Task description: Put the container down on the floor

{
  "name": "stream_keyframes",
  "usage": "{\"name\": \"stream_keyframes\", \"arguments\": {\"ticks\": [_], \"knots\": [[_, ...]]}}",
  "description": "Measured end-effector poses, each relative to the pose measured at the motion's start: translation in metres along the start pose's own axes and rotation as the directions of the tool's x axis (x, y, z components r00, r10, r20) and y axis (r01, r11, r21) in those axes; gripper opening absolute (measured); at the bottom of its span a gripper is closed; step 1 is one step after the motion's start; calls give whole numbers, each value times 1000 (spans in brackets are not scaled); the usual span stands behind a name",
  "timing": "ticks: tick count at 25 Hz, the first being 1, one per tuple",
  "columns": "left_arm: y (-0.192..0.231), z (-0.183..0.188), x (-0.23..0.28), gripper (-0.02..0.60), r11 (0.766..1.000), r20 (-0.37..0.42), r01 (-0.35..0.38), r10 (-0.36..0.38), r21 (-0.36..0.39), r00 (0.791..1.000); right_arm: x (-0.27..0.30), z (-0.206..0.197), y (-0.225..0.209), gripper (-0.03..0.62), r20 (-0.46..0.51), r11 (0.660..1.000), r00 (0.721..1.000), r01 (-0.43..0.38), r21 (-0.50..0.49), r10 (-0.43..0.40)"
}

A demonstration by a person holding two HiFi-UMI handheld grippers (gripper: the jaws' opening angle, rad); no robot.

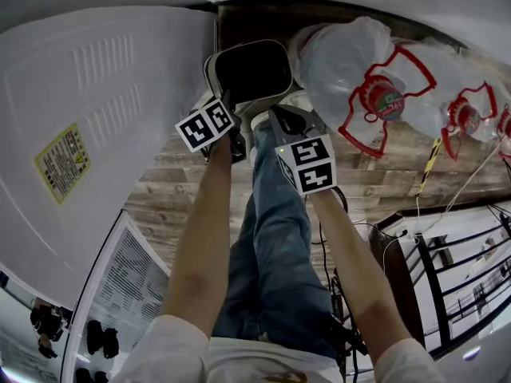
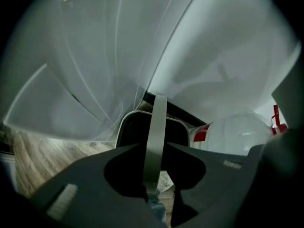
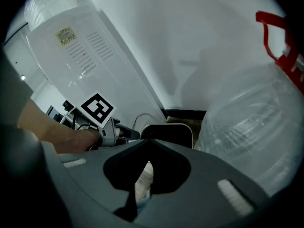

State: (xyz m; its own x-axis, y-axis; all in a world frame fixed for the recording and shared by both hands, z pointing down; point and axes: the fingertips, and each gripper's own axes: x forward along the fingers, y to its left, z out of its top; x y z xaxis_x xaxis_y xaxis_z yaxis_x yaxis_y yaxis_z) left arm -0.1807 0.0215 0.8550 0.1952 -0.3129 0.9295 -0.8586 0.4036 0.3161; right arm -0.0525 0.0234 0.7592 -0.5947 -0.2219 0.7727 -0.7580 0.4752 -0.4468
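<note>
A white container (image 1: 251,70) with a dark inside is low over the wooden floor by the wall; I cannot tell whether it touches the floor. My left gripper (image 1: 227,106) is at its near-left rim. In the left gripper view my left gripper (image 2: 154,148) is shut on the container's rim (image 2: 157,127), which runs upright between the jaws. My right gripper (image 1: 282,116) is at the near-right corner. In the right gripper view my right gripper (image 3: 151,144) has its jaws together with nothing showing between them, just short of the container (image 3: 168,132).
A tall white water dispenser (image 1: 96,134) stands close on the left. Large clear water bottles (image 1: 351,62) with red handles crowd the right. A black rack (image 1: 455,270) and cables (image 1: 447,190) are at lower right. The person's legs and a white shoe (image 1: 261,121) are below the grippers.
</note>
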Motion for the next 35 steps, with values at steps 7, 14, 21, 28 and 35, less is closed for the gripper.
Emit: {"name": "stream_keyframes", "arguments": {"ticks": [7, 14, 21, 28, 35], "knots": [[32, -8, -3, 114, 983, -30, -184, 184, 4, 982, 0, 0, -9, 26, 0, 1000, 1000, 8, 9, -8], [46, -15, -5, 197, 958, -77, -288, 288, 18, 954, 1, 3, -7, 26, -14, 1000, 1000, 0, -1, 0], [54, -15, 1, 204, 958, -104, -285, 286, 26, 953, 6, 6, -3, 26, -10, 1000, 1000, -15, -6, 15], [58, -14, -3, 215, 951, -94, -309, 310, 26, 946, 5, 3, -3, 26, -18, 999, 1000, -16, -39, 16], [50, -9, -13, 221, 949, -31, -313, 314, 35, 949, -4, 10, -4, 26, -4, 999, 1000, 4, -48, -4]]}}
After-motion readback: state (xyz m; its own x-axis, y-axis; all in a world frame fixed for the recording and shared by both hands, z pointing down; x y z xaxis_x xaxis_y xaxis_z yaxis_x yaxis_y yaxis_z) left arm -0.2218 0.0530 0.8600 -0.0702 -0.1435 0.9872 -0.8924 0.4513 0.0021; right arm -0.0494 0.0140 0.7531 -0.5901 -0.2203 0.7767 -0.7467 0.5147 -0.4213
